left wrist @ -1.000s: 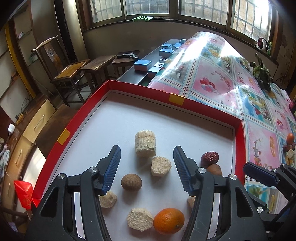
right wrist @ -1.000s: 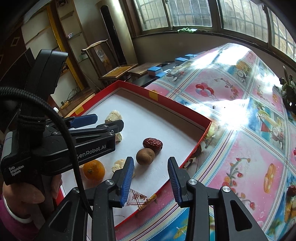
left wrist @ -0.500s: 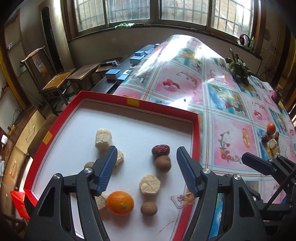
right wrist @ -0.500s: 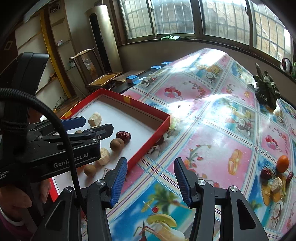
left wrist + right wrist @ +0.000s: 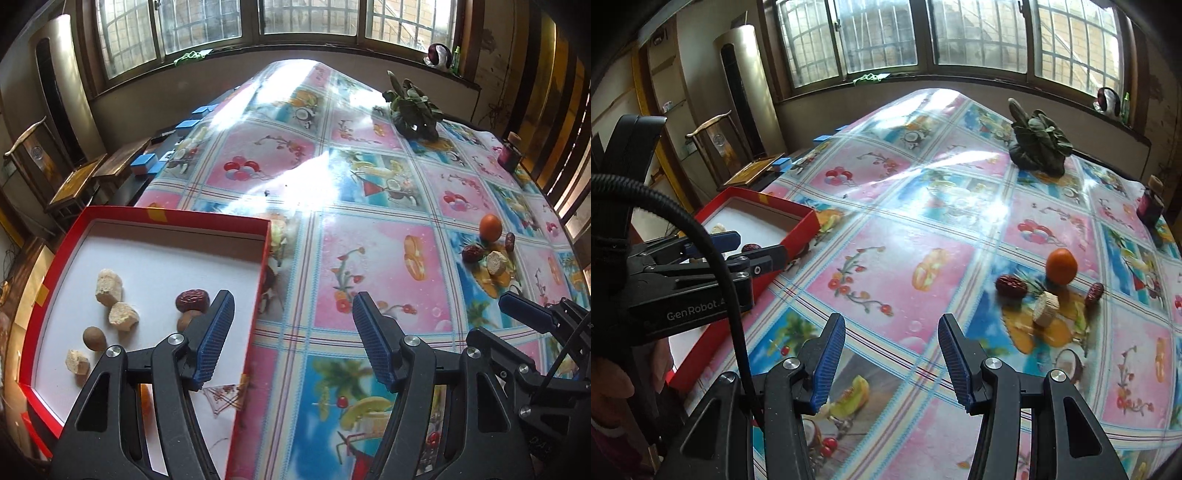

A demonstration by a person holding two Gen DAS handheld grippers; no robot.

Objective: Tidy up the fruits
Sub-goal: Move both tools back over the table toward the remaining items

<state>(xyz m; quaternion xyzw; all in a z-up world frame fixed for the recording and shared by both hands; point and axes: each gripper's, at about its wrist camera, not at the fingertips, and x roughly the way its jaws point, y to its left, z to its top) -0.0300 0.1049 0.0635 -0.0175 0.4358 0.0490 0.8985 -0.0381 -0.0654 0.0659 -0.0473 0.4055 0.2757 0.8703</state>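
Both grippers tilt steeply down over the bench. The left gripper (image 5: 291, 339) hangs above the red tray's near right rim, its ribbed blue jaws apart with nothing between them. The right gripper (image 5: 892, 360) hovers over the glossy fruit-print tablecloth (image 5: 886, 258), its jaws also apart and empty.

In the shallow red tray (image 5: 258, 288), white inside, lie rough pale chunks (image 5: 109, 291), a wrinkled red date (image 5: 192, 300) and smooth round brown fruits (image 5: 94, 336). Farther right on the cloth sits a loose group: a pale cylindrical chunk (image 5: 1046, 313), two wrinkled dates (image 5: 1010, 285) and a smooth orange (image 5: 1061, 266). Beyond is a dark leafy bundle (image 5: 1039, 147).
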